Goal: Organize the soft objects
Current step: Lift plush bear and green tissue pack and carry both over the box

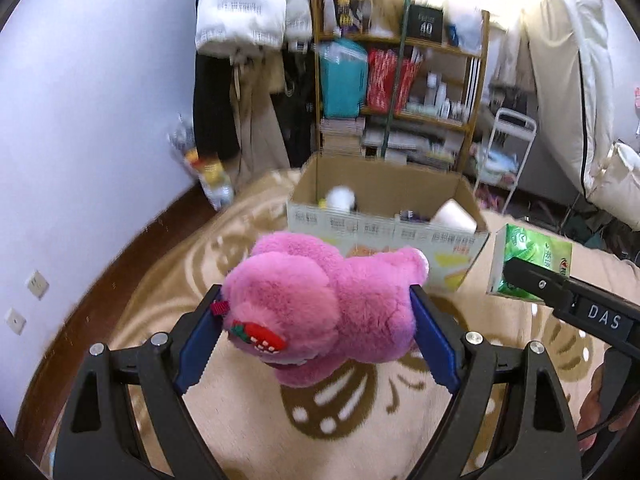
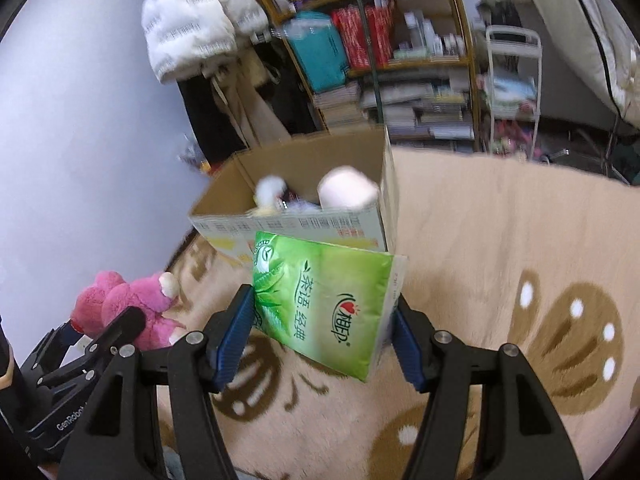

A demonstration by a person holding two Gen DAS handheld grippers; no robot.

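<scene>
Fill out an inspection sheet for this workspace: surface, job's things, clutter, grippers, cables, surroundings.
Surface: beige patterned blanket, brown motifs.
Job's things: pink plush toy and green tissue pack, both lifted off the blanket; open cardboard box ahead, already holding a white roll and other items too blurred to name.
Clutter: nothing seen loose on the blanket.
Grippers: left gripper shut on the plush; right gripper shut on the tissue pack.
Cables: nothing seen.
Surroundings: wooden shelf of books and bottles, hanging white jacket, white wall.
</scene>
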